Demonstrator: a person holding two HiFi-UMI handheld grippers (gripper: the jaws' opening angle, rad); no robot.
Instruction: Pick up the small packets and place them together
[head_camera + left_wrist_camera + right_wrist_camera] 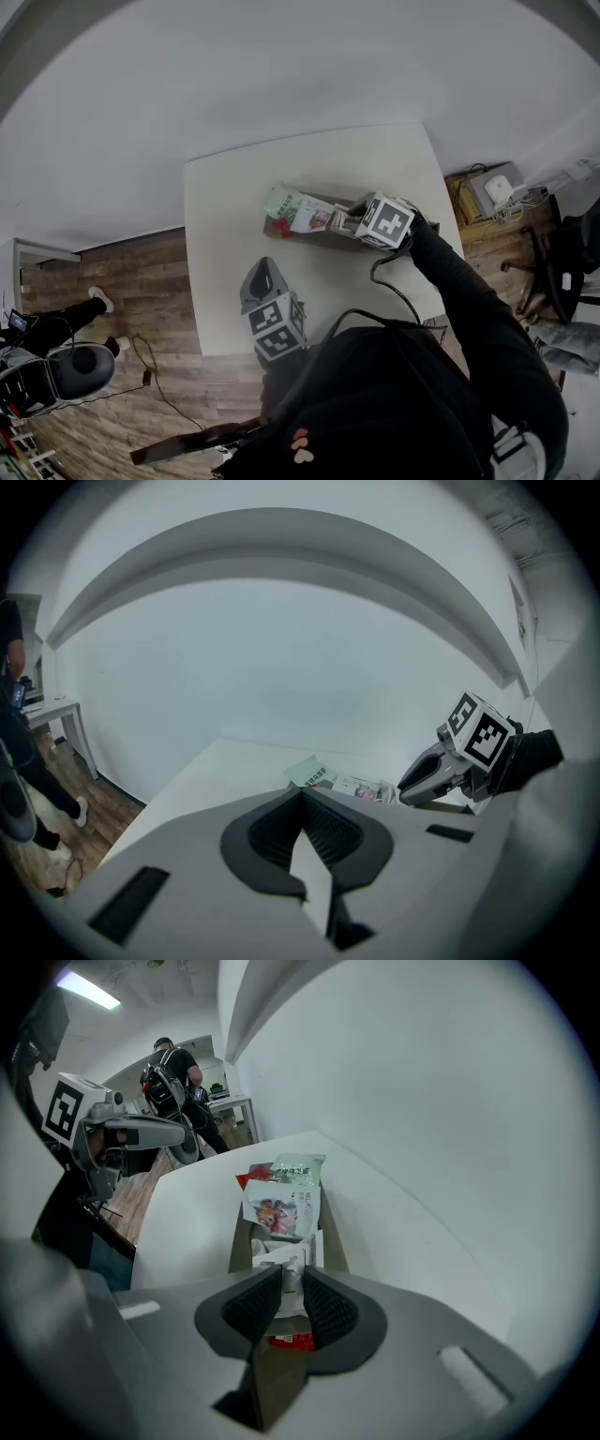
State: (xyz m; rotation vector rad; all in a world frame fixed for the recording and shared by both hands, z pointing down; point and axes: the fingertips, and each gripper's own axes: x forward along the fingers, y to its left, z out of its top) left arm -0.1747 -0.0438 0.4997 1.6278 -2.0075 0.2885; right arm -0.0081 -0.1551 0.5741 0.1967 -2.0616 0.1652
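Note:
A long brown cardboard tray [334, 1241] lies on the white table [234, 187]. At its far end lie a green packet [281, 202] [298, 1169], a red packet [280, 227] [249, 1177] and a white picture packet [312, 216] [281, 1213]. My right gripper [339, 223] [291, 1274] points steeply down into the tray. Its jaws stand slightly apart, with a crumpled white packet [281, 1258] in the gap, not pressed. Another red packet [291, 1340] shows beneath the jaws. My left gripper [263, 272] [302, 794] hovers nearer the table's front, shut and empty, apart from the tray.
A shelf with boxes and devices [497, 192] and an office chair [553, 272] stand right of the table. A person [56, 323] is on the wood floor at the left. In the right gripper view another person with a backpack [173, 1082] stands by a desk.

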